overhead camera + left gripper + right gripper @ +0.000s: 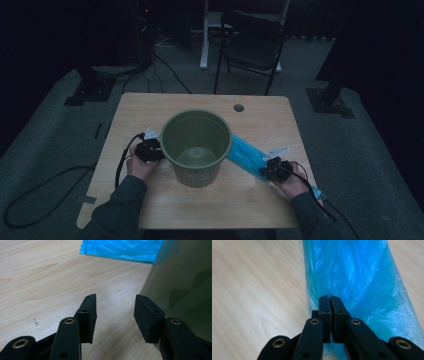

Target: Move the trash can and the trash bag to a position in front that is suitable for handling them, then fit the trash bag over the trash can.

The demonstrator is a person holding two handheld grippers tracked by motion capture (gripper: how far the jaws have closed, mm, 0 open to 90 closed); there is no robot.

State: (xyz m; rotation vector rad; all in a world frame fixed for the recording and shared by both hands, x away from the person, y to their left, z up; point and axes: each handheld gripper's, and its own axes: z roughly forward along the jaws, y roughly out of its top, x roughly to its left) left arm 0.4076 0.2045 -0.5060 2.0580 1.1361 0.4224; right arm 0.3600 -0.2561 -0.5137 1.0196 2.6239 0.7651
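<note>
The right claw [329, 300] has its two black jaws pressed together, and they pinch the blue plastic bag [362, 282]. The thin bag bunches up in folds right where the jaws bite it. From that pinch the bag stretches away from the claw in a long crinkly strip that lies on the pale wooden worktop [254, 290]. In the high view the right claw [270, 169] sits at the near end of the bag [245, 154], and the far end of the bag runs up to the side of the green bin [196, 147].

The left claw [115, 308] is spread wide, with nothing between its jaws. Just bare wood shows in the gap. The green bin's wall [185, 282] stands right beside one of its jaws, very close; I cannot tell if they touch. Past this claw, a flat edge of the blue bag [122, 248] lies on the worktop next to the bin.

In the high view the left claw [148, 150] rests against the bin's other side. The bin stands upright between the two claws, open at the top.
</note>
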